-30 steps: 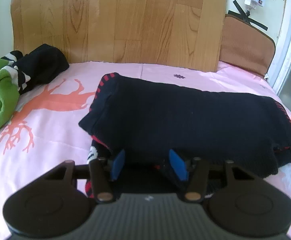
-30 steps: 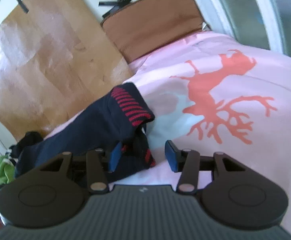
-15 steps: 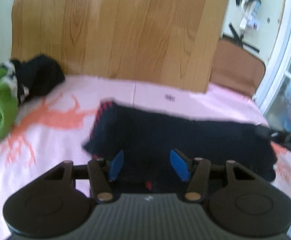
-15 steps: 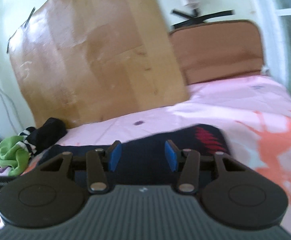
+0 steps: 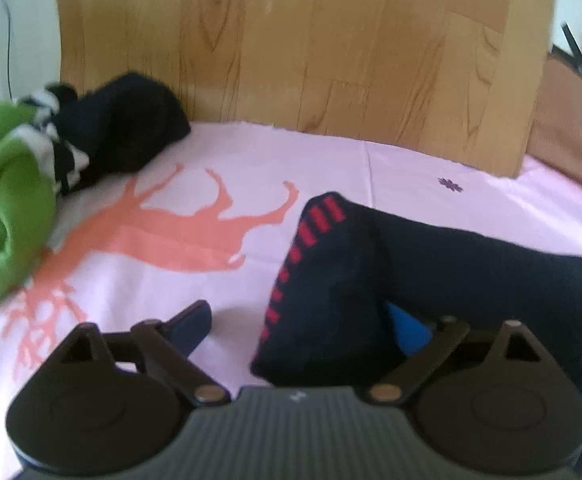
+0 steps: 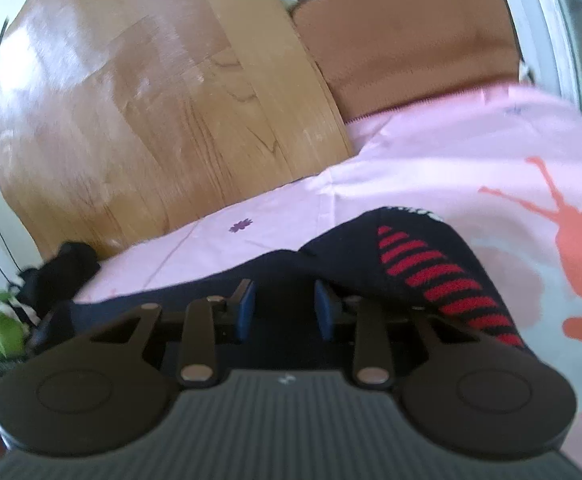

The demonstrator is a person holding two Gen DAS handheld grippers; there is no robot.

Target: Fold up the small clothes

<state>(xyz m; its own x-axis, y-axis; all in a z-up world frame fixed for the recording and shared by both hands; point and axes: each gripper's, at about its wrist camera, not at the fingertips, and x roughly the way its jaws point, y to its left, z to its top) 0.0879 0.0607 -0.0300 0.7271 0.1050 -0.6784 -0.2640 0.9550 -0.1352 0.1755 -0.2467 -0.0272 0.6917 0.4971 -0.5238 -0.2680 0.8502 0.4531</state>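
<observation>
A folded dark navy knit garment with red stripes (image 5: 431, 264) lies on the pink bedsheet (image 5: 251, 168). My left gripper (image 5: 303, 328) is wide open at the garment's left end: the left finger stands over bare sheet, and the striped edge lies between the fingers and partly hides the right blue pad. In the right wrist view the same garment (image 6: 419, 256) lies under my right gripper (image 6: 285, 310), whose blue pads stand a little apart over the dark cloth, near its red-striped end. I cannot tell whether cloth is pinched between them.
A green garment (image 5: 7, 216) and a black garment with white stripes (image 5: 119, 120) lie piled at the far left of the bed. A wooden board (image 5: 311, 48) leans at the head. A brown cushion (image 6: 407, 32) stands at the back right.
My left gripper has opened wide and shifted left, to the garment's striped left end. My right gripper has swung back over the garment's striped end. Both views are motion-blurred.
</observation>
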